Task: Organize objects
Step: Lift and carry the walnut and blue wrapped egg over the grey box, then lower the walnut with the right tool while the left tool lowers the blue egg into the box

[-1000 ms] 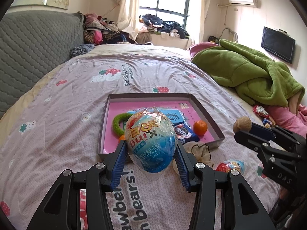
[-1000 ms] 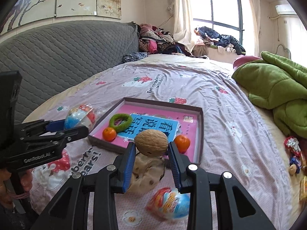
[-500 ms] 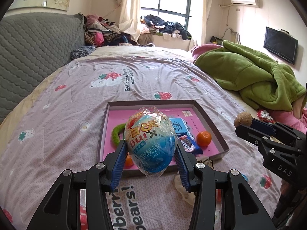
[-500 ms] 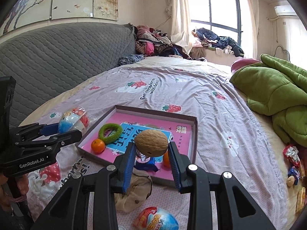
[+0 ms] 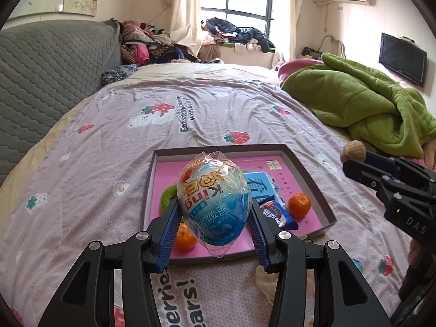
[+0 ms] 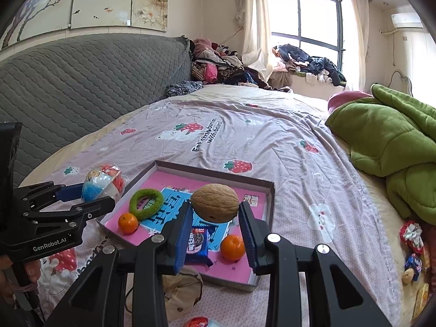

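Note:
My left gripper is shut on a plastic-wrapped blue and white toy egg, held above the near edge of a shallow pink-lined tray on the bed. My right gripper is shut on a brown walnut, held above the tray. The tray holds a green ring, two small oranges, a blue card and a blue cookie packet. The egg and the left gripper also show in the right wrist view, the walnut in the left wrist view.
A beige cloth pouch and another wrapped egg lie on the sheet in front of the tray. Small wrapped snacks lie at the right. A green blanket is heaped at the right, a grey headboard at the left.
Both grippers have risen and moved forward toward the tray with their objects still held. The egg now hangs over the tray's near edge and the walnut over its middle.

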{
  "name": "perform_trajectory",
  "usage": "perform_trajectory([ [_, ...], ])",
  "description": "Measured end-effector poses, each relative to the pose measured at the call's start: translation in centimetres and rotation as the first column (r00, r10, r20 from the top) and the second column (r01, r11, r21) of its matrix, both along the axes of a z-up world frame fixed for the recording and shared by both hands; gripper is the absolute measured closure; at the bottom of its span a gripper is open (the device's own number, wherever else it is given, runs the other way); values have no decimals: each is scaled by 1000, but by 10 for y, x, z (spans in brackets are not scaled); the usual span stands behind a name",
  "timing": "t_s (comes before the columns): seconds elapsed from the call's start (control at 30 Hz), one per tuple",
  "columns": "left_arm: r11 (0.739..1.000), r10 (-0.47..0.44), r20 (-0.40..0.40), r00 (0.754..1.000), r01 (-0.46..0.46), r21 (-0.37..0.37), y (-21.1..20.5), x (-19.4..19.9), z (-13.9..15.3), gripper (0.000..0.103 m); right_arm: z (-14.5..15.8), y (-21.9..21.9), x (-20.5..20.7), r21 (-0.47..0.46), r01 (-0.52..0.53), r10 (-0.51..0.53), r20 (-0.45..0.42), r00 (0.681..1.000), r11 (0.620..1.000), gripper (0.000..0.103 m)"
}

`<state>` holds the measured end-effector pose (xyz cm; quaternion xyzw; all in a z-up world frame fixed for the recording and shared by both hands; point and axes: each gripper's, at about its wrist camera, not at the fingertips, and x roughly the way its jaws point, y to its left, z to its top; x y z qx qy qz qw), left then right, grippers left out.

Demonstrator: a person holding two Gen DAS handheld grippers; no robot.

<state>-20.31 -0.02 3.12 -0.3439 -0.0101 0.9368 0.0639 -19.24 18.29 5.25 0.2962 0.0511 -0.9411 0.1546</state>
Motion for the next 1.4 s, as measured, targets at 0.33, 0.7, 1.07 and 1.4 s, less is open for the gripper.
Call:
perform_trajectory([
  [0.33, 1000, 16, 9, 1000, -15, -15, 0, -28, -2, 53, -1, -1, -21, 18, 0, 1, -1, 1000, 1000, 68],
  [0.7, 1000, 28, 28, 999, -28, -14, 2, -58, -14, 53, -17, -2, -51, 37, 1, -2, 26, 1000, 999, 68],
  [1.07, 999, 36, 65, 997, -35, -18, 5, -83, -40, 53, -43, -5, -80, 47, 0, -3, 79, 997, 999, 68],
  [1.4, 1000, 21, 109, 994, -19, -25, 11, -98, -67, 53, -65, -7, -96, 61, -8, 1, 121, 993, 998, 68],
])
